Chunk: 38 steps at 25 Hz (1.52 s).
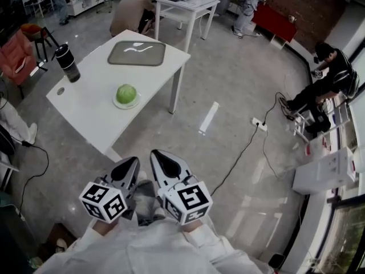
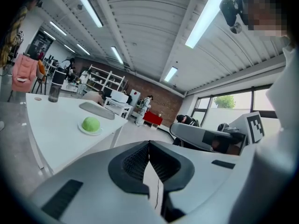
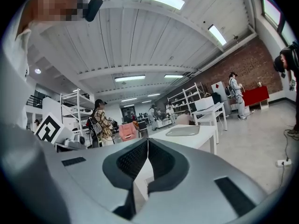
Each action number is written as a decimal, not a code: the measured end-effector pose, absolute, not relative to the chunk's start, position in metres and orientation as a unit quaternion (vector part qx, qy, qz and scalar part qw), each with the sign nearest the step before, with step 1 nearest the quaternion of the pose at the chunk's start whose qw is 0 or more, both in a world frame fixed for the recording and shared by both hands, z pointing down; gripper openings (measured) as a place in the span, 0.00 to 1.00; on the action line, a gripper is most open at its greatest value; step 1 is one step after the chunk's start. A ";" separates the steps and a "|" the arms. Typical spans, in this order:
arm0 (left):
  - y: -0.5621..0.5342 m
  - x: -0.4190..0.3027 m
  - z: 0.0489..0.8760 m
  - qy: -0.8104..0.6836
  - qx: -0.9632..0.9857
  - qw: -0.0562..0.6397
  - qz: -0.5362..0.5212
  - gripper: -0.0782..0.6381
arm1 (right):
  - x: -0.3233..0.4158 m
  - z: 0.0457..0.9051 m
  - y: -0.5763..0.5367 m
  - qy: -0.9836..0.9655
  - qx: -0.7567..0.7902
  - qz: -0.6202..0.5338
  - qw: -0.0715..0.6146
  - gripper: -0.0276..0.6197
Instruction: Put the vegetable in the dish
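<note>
A round green vegetable (image 1: 126,93) lies on a small white dish (image 1: 116,104) near the right edge of the white table (image 1: 85,113); the left gripper view shows the vegetable (image 2: 91,123) there too. Both grippers are held close to my body, well short of the table. My left gripper (image 1: 131,163) is shut with nothing in it, pads meeting in its own view (image 2: 149,146). My right gripper (image 1: 157,155) is shut and empty as well (image 3: 147,141). A grey tray (image 1: 137,53) rests at the table's far end.
A black tumbler (image 1: 67,63) stands at the table's left corner. Behind it is a second white table (image 1: 188,7) with a white box on top. Cables and a power strip (image 1: 259,124) cross the floor at right. A seated person (image 1: 328,76) and several others are around the room.
</note>
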State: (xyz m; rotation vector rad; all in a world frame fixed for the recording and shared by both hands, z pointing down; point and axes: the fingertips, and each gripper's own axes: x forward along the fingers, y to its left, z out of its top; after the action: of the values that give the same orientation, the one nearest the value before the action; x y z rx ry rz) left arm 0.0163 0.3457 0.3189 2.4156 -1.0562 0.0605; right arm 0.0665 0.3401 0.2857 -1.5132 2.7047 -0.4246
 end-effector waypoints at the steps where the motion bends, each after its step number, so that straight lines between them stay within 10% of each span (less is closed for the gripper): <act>1: 0.335 0.014 0.319 -0.388 0.887 0.250 0.023 0.12 | 0.064 0.287 0.331 0.865 -0.483 -0.138 0.005 0.07; 38: 0.055 -0.060 0.307 -0.363 0.899 0.244 0.031 0.12 | 0.004 0.287 0.066 0.843 -0.520 -0.137 -0.002 0.07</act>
State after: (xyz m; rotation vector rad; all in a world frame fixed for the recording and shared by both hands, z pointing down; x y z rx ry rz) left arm -0.0597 0.0549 0.3075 2.4544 -0.9919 0.0849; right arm 0.0035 0.0663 0.2868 -1.6349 2.6517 -0.4297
